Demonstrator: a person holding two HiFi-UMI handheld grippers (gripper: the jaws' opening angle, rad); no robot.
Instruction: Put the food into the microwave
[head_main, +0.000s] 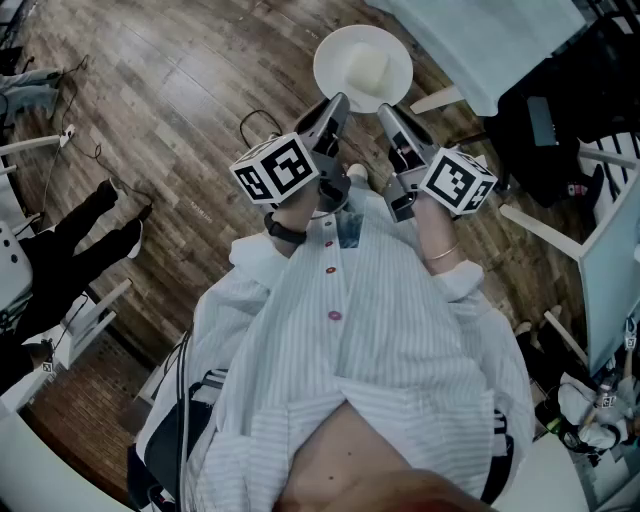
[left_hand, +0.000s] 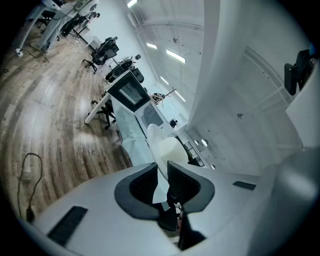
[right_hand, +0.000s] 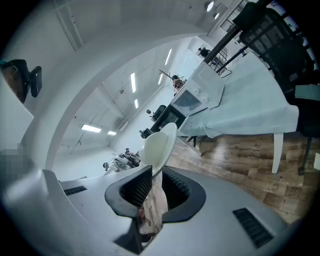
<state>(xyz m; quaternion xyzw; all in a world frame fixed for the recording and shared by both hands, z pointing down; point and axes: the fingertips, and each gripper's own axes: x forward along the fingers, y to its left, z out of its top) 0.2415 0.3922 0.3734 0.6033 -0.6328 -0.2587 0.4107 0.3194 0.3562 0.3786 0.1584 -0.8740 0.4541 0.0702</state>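
plate (head_main: 335, 45) with food (head_main: 368, 68) | left gripper (head_main: 338, 100) and right gripper (head_main: 386, 110) both pinch its near rim | carried above floor (head_main: 180, 100) | microwave (left_hand: 131, 93) far ahead, loading not yet done

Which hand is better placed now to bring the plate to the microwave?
Neither alone: left tongs and right tongs each clamp the near rim of the plate, so both should probably carry together.

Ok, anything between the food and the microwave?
Nothing visible: the left tongs and right tongs grip the round white plate of pale food, and only wooden floor lies before the black microwave on the cloth-covered table. Its door looks shut.
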